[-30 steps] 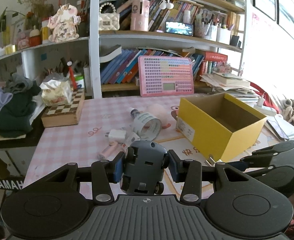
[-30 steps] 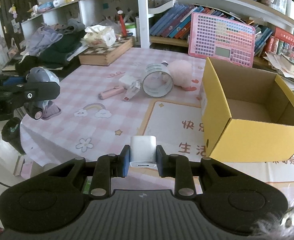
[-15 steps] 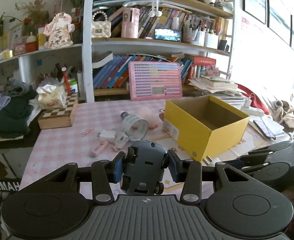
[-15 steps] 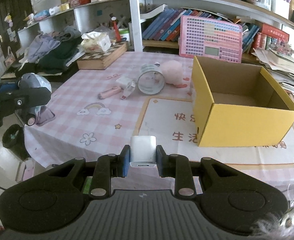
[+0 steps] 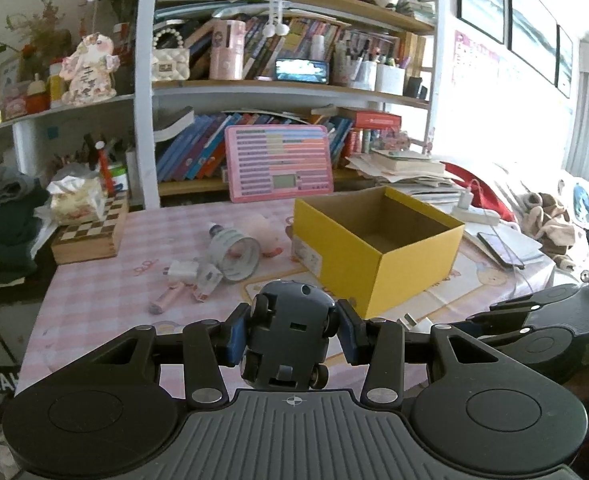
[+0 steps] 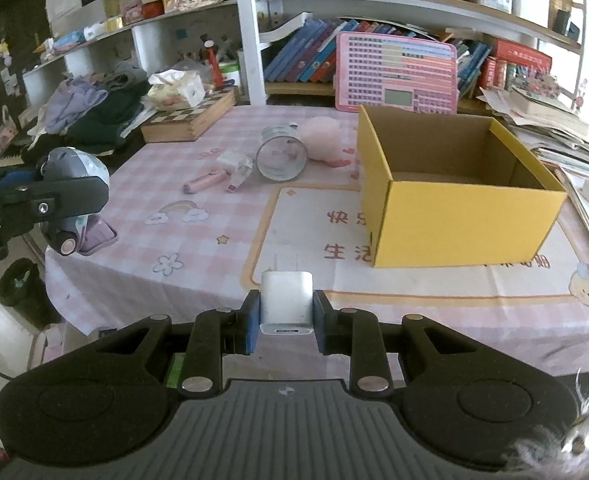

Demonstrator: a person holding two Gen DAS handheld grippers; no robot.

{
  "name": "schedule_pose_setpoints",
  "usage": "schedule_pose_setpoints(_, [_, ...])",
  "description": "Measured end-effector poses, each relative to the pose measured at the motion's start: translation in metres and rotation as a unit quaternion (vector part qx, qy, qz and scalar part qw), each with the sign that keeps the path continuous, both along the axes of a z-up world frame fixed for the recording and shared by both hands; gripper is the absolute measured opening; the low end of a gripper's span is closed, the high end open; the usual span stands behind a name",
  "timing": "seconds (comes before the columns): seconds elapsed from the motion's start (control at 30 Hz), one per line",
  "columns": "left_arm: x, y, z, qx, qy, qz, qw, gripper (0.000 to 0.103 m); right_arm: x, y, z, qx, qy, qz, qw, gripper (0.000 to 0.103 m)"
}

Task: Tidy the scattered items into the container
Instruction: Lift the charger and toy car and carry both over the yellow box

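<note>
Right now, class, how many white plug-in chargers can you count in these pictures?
2. One white charger is clamped between the right gripper fingers. A second white charger lies on the tablecloth beside the pink tube. Others may be hidden.

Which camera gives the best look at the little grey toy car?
The left wrist view: the toy car sits centred, underside and wheels visible, clamped by the left gripper. The right wrist view shows it only at the edge, partly hidden by a finger.
</note>
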State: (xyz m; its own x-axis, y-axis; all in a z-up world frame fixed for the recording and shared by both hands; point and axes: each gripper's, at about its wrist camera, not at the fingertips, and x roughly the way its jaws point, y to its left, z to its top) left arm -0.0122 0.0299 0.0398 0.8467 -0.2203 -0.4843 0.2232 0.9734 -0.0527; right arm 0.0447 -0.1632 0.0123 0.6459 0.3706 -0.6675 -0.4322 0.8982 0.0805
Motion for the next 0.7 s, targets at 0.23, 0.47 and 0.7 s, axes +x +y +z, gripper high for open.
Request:
schedule_pose_setpoints(0.23, [-0.006, -0.006, 0.000, 0.000, -0.003, -0.012, 0.9999, 0.043, -0.007, -0.008, 0.001, 0.004, -0.001, -0.016, 1.000, 0.025])
schedule_pose_setpoints(0.47, [-0.007, -0.013, -0.001, -0.005, -0.002, -0.026, 0.9996, 0.043, -0.011, -0.016, 0.001, 0.001, -0.002, -0.029, 1.000, 0.025])
schedule_pose_setpoints(0.7, [-0.003, -0.026, -0.006, -0.013, 0.003, -0.047, 0.9988, 0.043, -0.012, -0.031, 0.000, -0.002, 0.003, -0.053, 0.999, 0.025])
